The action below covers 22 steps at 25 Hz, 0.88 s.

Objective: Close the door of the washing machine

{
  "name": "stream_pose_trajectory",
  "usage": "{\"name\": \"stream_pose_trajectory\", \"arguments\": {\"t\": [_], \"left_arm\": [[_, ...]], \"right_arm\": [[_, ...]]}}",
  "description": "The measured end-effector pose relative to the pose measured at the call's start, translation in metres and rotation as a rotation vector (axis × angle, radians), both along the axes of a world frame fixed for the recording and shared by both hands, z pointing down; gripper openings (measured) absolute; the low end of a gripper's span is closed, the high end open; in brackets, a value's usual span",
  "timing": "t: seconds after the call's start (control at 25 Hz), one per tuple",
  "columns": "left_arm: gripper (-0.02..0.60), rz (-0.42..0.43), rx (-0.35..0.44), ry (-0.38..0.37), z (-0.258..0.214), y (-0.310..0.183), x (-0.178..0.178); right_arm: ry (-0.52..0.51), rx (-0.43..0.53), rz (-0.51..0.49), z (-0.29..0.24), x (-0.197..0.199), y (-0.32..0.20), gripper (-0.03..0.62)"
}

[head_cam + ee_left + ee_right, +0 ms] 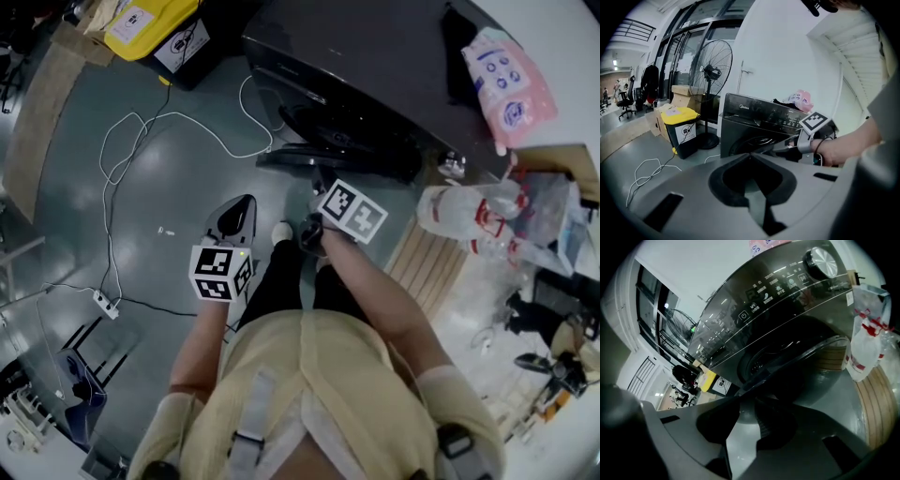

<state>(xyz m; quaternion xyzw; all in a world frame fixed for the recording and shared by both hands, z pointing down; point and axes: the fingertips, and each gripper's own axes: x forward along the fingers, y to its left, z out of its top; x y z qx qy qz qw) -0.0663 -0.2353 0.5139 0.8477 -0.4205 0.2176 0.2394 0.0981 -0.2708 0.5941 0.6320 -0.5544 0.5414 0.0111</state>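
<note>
The dark front-loading washing machine [375,84] stands at the top of the head view. Its round door [309,155] hangs open toward me, low over the floor. My right gripper [315,190] points down at the door's near edge; in the right gripper view its jaws [747,401] stand open with only floor between them, and the door's rim [801,357] crosses just ahead of them. My left gripper [234,217] hovers over bare floor left of the door, apart from it. Its jaws [750,157] meet at the tips and hold nothing. The left gripper view shows the machine [754,126] and my right gripper [780,149] at the door.
A white cable [141,141] loops over the grey floor to a power strip [105,303]. A yellow-lidded bin [155,28] stands left of the machine, a fan [710,75] behind it. A pink pack [511,80] lies on the machine. Clear plastic bags [469,216] and wooden slats [427,258] are at the right.
</note>
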Motion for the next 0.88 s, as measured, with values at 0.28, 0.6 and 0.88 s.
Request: {"name": "stream_pose_trajectory", "arguments": {"t": [0.28,0.6,0.88], "left_arm": [[-0.009,0.008,-0.015,-0.008,0.005,-0.004,-0.001],[-0.009,0.017,0.007,-0.012,0.0,-0.014,-0.002],[-0.009,0.009,0.016,-0.009,-0.003,-0.024,-0.008]], "right_arm": [[0.053,0.02,-0.023,0.002,0.005,-0.022,0.097],[0.015,-0.109,0.159,0.038,0.047,-0.021,0.031],[0.075,-0.085,0.122,0.032,0.052,-0.035,0.032]]}}
